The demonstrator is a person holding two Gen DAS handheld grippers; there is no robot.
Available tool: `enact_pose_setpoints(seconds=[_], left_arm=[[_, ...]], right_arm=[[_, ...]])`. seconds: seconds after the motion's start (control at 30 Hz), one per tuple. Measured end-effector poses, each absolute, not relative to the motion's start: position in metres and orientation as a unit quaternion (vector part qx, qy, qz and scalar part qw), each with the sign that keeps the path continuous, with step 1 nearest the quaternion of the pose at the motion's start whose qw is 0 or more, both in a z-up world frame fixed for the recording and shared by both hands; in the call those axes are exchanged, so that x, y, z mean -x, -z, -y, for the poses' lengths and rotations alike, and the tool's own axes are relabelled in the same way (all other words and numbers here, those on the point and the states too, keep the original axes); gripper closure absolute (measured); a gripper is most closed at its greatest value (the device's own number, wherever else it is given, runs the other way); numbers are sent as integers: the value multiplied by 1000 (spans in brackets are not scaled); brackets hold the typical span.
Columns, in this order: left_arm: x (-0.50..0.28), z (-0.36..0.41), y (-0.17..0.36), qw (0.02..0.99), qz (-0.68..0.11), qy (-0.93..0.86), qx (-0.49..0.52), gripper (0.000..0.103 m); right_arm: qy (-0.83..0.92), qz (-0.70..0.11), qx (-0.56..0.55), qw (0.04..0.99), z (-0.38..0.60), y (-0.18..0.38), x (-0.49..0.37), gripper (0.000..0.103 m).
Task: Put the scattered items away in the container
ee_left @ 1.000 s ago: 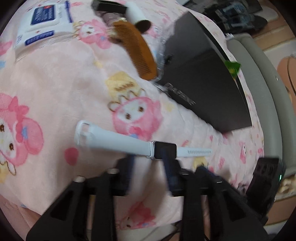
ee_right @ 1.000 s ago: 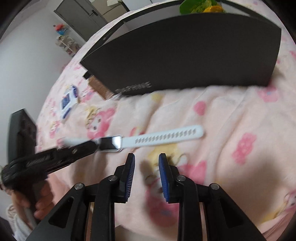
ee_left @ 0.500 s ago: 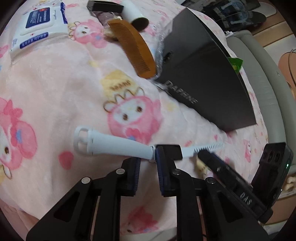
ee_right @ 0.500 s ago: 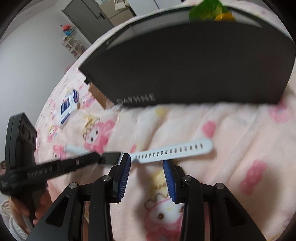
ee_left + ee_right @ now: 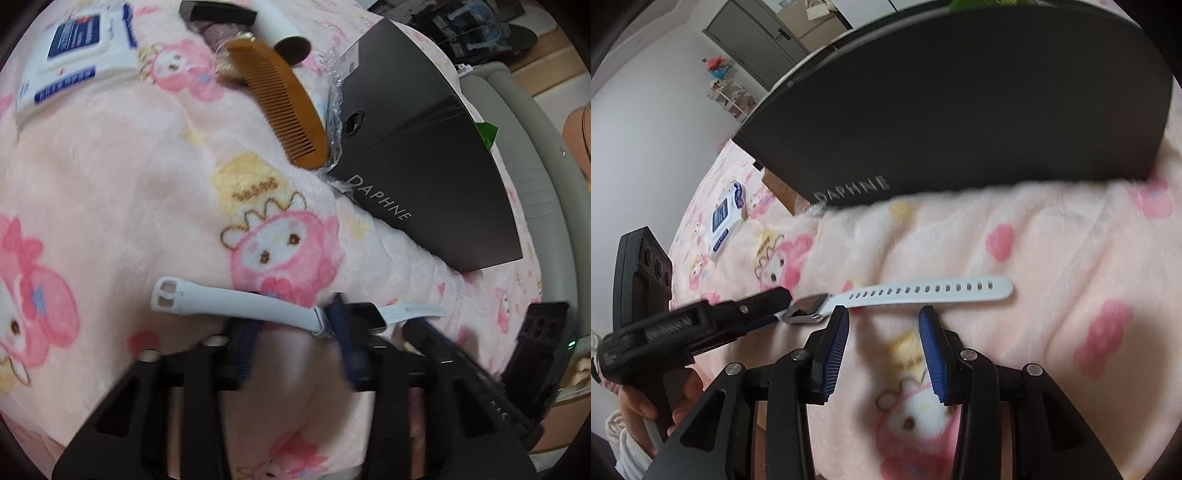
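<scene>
White silicone watch lies flat on the pink fleece blanket, lower centre of the left wrist view; its perforated strap end runs right in the right wrist view. Black box marked DAPHNE, the likely container, fills the upper frame.

Your left hand-held gripper is spread, straddling the strap beside the watch face. Your right hand-held gripper is also spread, just below the strap, holding nothing.

Risks, as judged:
- Both tools crowd one watch; closing together may knock fingers or drag it sideways.
- Strap lies flush in soft pile, so the pads may catch fleece with it, or slide over it.
- Pinched at one strap only, the heavier face could swing and slip on lifting.
- Box wall looks tall from here; a dangling strap may snag its rim.

Comb and wipes pack, upper left, remain unsorted.
</scene>
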State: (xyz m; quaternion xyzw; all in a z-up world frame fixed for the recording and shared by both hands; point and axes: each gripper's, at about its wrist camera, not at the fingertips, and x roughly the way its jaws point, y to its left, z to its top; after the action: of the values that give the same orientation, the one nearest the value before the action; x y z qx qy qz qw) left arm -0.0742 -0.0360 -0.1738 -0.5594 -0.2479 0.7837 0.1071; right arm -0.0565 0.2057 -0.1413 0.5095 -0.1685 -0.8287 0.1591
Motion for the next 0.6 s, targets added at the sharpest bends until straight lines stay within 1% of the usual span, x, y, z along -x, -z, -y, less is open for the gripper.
enact_pose_setpoints(seconds=[0.03, 0.1, 0.27, 0.3, 0.33, 0.37, 0.4, 0.5, 0.6], left_arm=[[74, 35, 173, 109, 248, -783, 560, 84], [72, 36, 168, 111, 247, -785, 557, 85], [66, 48, 166, 104, 267, -785, 550, 84], [67, 49, 169, 106, 268, -782, 553, 79], [69, 49, 172, 110, 269, -779, 556, 67], [69, 50, 174, 114, 270, -777, 558, 62], [70, 50, 176, 118, 272, -775, 558, 60], [70, 52, 180, 119, 281, -773, 557, 60], [68, 55, 182, 114, 294, -773, 551, 60]], right_arm=[[833, 163, -505, 159, -206, 138, 57, 70], [839, 162, -495, 157, -208, 133, 55, 71], [840, 178, -494, 137, -224, 132, 47, 71], [838, 181, -495, 136, -226, 134, 47, 71], [837, 187, -496, 138, -229, 135, 46, 71], [835, 194, -495, 141, -231, 136, 45, 71], [834, 200, -494, 144, -232, 136, 45, 71], [831, 209, -494, 150, -232, 138, 48, 68], [823, 235, -493, 152, -235, 140, 53, 67]])
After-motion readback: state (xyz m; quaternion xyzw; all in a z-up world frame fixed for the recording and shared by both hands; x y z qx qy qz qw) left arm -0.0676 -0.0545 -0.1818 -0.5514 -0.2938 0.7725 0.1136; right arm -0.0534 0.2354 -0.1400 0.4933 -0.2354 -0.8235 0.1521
